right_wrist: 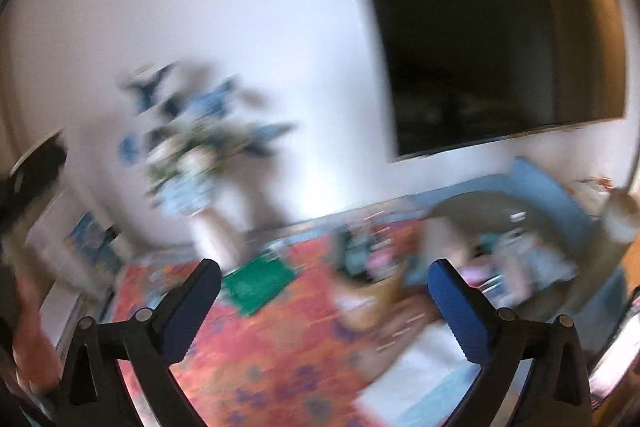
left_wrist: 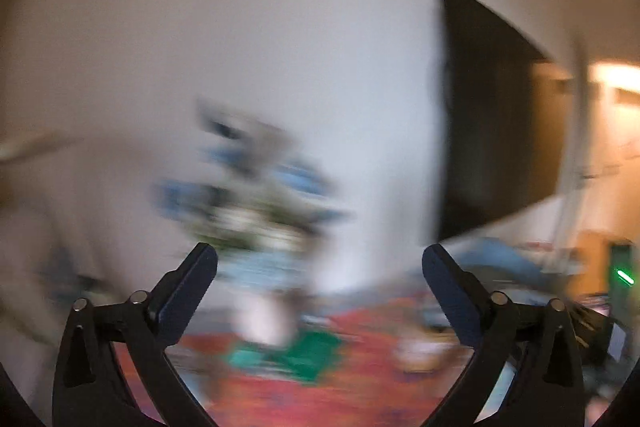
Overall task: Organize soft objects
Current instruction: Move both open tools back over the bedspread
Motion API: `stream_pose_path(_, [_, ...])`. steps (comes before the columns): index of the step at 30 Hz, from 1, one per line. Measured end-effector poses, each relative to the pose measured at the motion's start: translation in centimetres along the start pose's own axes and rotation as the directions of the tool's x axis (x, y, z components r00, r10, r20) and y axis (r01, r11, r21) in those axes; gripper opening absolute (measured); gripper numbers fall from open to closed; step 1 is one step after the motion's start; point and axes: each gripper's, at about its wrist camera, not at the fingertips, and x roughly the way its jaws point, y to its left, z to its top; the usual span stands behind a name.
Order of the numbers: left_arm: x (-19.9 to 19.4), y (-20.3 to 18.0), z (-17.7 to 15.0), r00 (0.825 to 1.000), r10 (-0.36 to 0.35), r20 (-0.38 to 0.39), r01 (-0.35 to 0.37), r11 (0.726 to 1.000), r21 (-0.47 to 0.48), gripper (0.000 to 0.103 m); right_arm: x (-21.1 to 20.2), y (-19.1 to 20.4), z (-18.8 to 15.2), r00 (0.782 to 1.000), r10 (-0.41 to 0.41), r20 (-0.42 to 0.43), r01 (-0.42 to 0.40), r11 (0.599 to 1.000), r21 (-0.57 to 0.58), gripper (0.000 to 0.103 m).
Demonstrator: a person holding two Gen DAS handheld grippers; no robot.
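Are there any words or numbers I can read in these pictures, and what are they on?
None can be read: both pictures are badly blurred.
Green mat on the red cloth: no writing can be made out.
Dark screen on the wall: blank.
Green light at the right edge: only a glowing streak, no sign.
Papers on the far wall: too small and blurred to read.

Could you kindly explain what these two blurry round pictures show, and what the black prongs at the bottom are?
Each picture comes from a fisheye camera on a hand-held two-finger gripper, looking along its fingers. The prongs are those fingers: the left gripper and right gripper both stand wide open, holding nothing. Ahead lies a table with a red patterned cloth, a green flat item, a vase of blue flowers and a dark wall screen. Blur hides finer detail.
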Motion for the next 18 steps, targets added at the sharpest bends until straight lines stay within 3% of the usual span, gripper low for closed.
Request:
stream_pose_path(2, [-1.3,2.7,-1.7,0.988,0.156,0.004,-0.156,0.986,0.052,0.103,0.3,3.8,-2.7,0.997,0.081,-0.018,-0.082,0.996,-0.041,0.103])
stream_pose_path(4, [-1.5,5.5,-4.5,0.967,0.251,-0.038,-0.248,0.967,0.064,0.103,1.7,8.0,-6.1,0.987,0.15,-0.064,-0.157,0.98,-0.122,0.103])
stream_pose_path(6, [-0.9,7.7,-7.7,0.951,0.291,-0.1,-0.289,0.956,0.043,0.103,3.9,11.9,-9.2,0.982,0.141,-0.125,-0.166,0.963,-0.214,0.103])
stream_pose_path(9, [1.3,11.4,-14.2,0.928,0.275,-0.253,-0.294,0.955,-0.04,0.103,7.5,15.0,-12.7,0.98,0.099,-0.175,-0.151,0.938,-0.312,0.103])
stream_pose_path(12, [4.2,14.4,-21.4,0.9,0.228,-0.371,-0.296,0.945,-0.139,0.102,10.6,15.6,-15.1,0.978,0.073,-0.194,-0.137,0.93,-0.341,0.103])
stream_pose_path(15, [5.9,16.0,-25.6,0.865,0.199,-0.46,-0.322,0.924,-0.206,0.102,13.8,14.5,-16.5,0.963,0.072,-0.259,-0.152,0.94,-0.305,0.103])
stream_pose_path(18, [6.5,17.4,-28.5,0.824,0.185,-0.535,-0.377,0.884,-0.275,0.101,15.4,13.8,-18.0,0.961,0.035,-0.275,-0.131,0.932,-0.338,0.103])
